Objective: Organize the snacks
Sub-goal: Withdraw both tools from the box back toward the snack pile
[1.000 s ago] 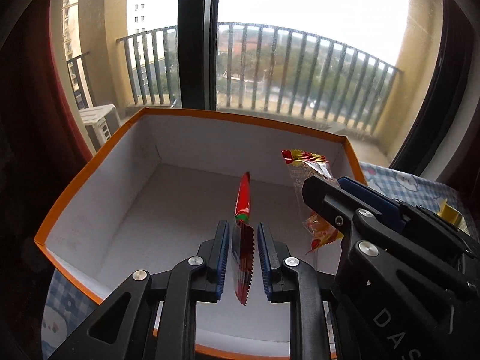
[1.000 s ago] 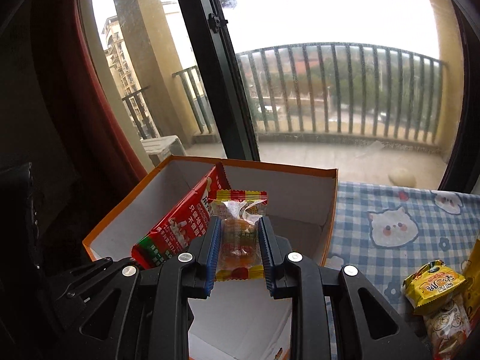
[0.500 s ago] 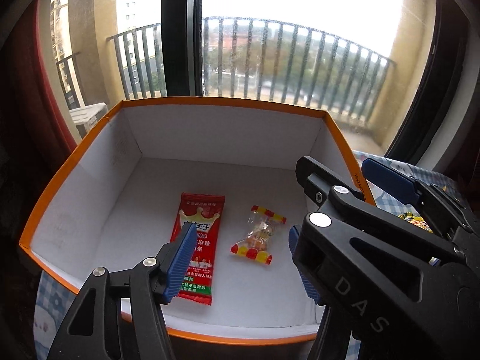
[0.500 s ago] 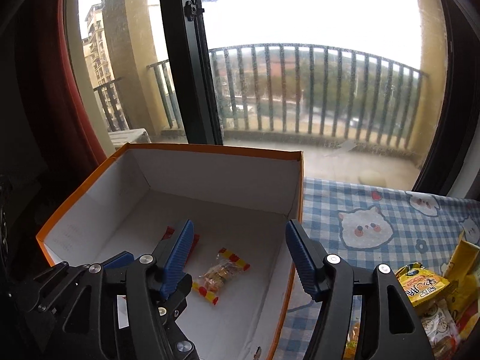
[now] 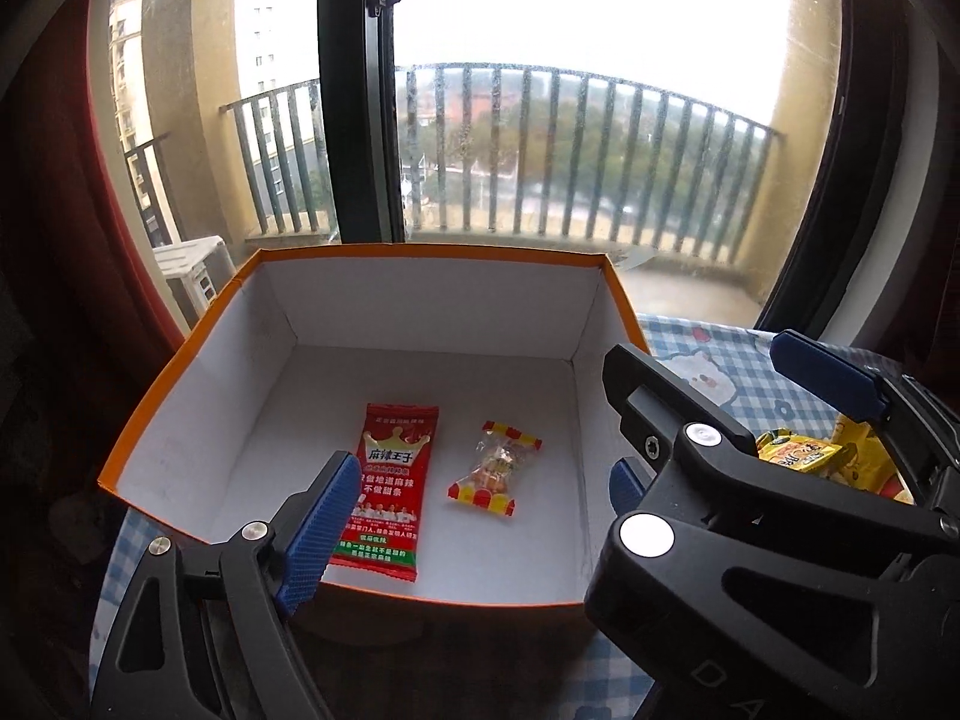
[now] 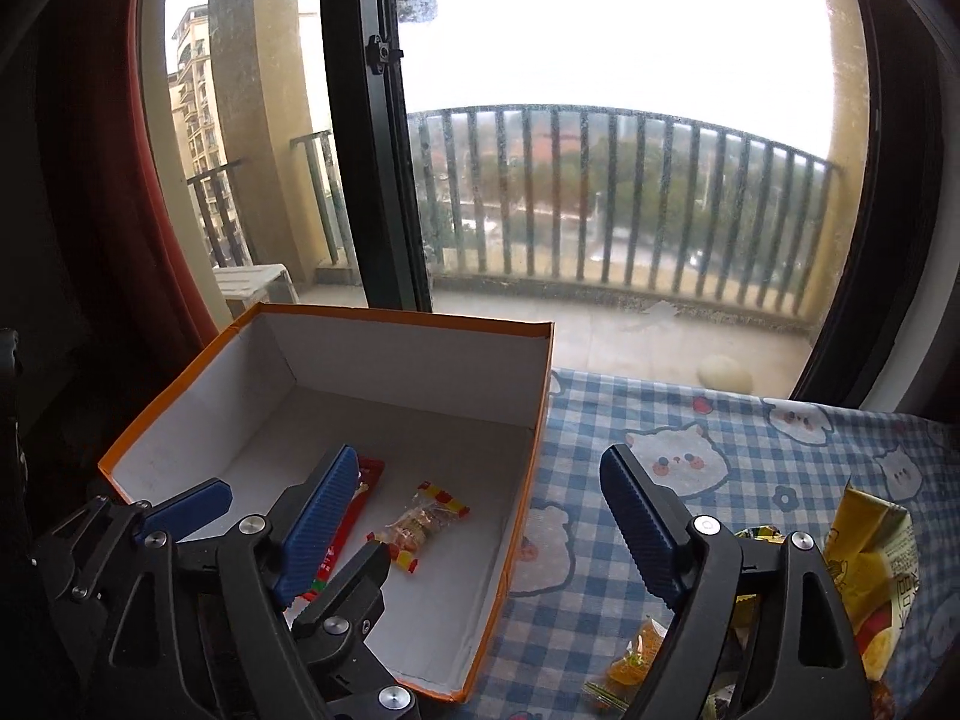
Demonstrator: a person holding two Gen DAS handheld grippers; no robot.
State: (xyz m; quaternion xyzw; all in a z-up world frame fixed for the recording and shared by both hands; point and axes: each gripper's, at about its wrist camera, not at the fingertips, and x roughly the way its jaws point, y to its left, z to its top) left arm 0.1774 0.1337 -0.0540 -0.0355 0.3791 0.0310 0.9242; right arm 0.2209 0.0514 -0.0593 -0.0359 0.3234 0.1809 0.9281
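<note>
Orange-edged and white inside, the cardboard box [image 5: 414,324] fills the middle of the left wrist view and sits just ahead of both tools on a blue-and-white checked tablecloth [image 6: 750,456] printed with cartoon cats. The left gripper [image 5: 474,504] hangs above the box's near wall, tilted down into it, its blue-padded jaws spread wide with nothing between them. The right gripper [image 6: 480,516] is held beside it on the right, crossing in front of the left tool's right finger; it straddles the box's right wall, one pad over the box floor and the other over the cloth, jaws likewise wide apart and empty. On the box floor, directly ahead of the left gripper's left pad, a red snack packet [image 5: 390,480] lies flat with its length running away from the tool. Just to the right of it, apart from it, lies a small clear-wrapped candy [image 5: 495,471] with red-and-yellow ends. Outside the box, to the right of the right gripper's right finger, a heap of yellow snack bags [image 6: 870,558] rests on the cloth. Beyond the box stands a dark-framed window [image 6: 372,150] with a railed balcony and trees behind it, and a red curtain [image 6: 162,210] hangs at the left.
</note>
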